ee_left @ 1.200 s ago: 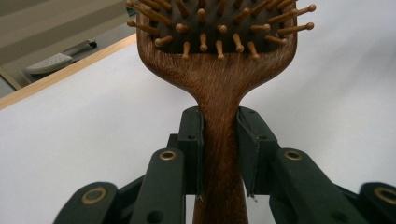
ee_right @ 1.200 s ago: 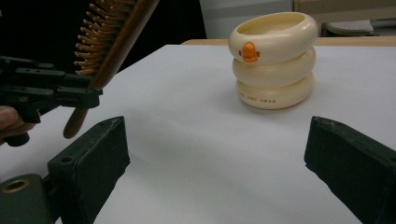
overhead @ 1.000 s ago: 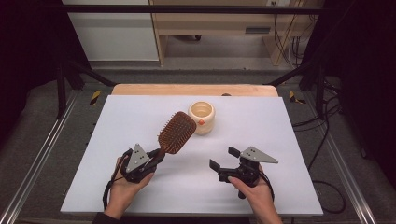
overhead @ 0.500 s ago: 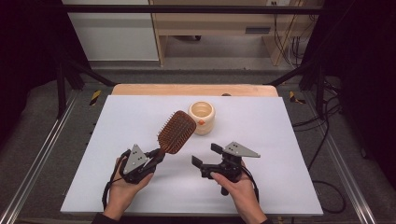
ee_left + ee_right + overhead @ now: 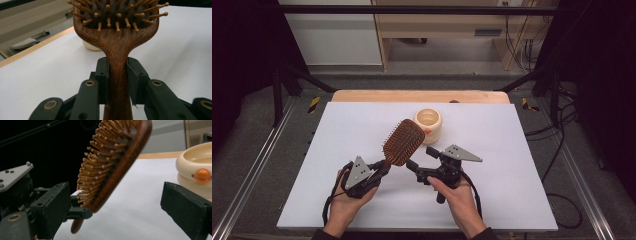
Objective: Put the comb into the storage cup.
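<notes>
A wooden paddle hairbrush (image 5: 403, 142) (image 5: 117, 37) slants up over the white table, bristles toward me. My left gripper (image 5: 384, 166) (image 5: 118, 80) is shut on its handle, a pad on each side of the neck. Just right of the brush head, my right gripper (image 5: 422, 158) (image 5: 120, 207) is open; its jaws have just been closing a little. In the right gripper view the lower end of the brush head (image 5: 110, 167) hangs between the two jaws, nearer the left one, and touches neither pad.
A cream round pot (image 5: 428, 124) (image 5: 197, 170) with an orange bead on its side stands behind the brush head. The white table sheet (image 5: 512, 150) ends at a wooden strip (image 5: 422, 96) at the back. Black frame rails run along both sides.
My right gripper has moved left and slightly up, from the table's right half to beside the brush head. The left gripper and the brush have stayed put.
</notes>
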Demonstrator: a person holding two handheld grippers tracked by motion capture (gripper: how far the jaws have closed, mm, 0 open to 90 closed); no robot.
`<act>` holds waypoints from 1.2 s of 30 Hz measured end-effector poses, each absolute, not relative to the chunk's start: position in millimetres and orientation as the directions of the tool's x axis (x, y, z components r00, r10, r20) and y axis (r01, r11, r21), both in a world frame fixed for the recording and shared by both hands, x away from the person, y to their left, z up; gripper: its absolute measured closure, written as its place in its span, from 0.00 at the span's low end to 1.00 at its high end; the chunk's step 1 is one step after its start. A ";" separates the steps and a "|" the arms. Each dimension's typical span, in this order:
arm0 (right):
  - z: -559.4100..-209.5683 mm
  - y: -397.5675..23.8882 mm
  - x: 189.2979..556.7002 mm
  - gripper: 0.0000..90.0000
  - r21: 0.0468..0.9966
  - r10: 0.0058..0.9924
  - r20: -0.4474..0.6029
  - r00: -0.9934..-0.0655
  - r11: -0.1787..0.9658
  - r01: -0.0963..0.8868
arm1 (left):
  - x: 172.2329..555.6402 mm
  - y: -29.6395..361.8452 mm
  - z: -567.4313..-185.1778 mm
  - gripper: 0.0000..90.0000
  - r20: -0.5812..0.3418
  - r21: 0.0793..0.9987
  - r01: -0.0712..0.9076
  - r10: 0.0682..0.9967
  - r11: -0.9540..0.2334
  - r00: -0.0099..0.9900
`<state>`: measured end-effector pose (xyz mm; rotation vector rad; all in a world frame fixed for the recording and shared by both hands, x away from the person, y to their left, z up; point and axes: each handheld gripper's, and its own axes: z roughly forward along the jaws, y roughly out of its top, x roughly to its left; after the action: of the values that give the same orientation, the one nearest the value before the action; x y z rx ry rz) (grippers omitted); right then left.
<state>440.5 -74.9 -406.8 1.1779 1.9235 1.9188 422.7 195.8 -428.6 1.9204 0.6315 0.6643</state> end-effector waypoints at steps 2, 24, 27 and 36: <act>-403.5 -71.8 441.6 0.11 0.906 0.624 0.397 -0.673 -0.152 0.394 | 422.4 195.6 -428.3 0.80 0.179 0.909 0.141 0.673 -0.393 0.717; -386.3 -57.6 456.7 0.21 0.896 0.595 0.430 -0.679 -0.192 0.399 | 420.0 193.3 -427.8 0.80 0.184 0.913 0.125 0.664 -0.389 0.725; -385.2 -57.8 457.9 0.24 0.889 0.586 0.447 -0.676 -0.205 0.410 | 419.8 193.2 -427.7 0.80 0.184 0.913 0.124 0.664 -0.389 0.725; -382.8 -57.6 461.1 0.27 0.876 0.568 0.474 -0.672 -0.226 0.426 | 419.6 193.5 -427.4 0.80 0.182 0.915 0.122 0.663 -0.385 0.726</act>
<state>461.1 -57.6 -382.8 1.2198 1.8839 2.0445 419.6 193.5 -427.4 1.9047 0.6048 0.6624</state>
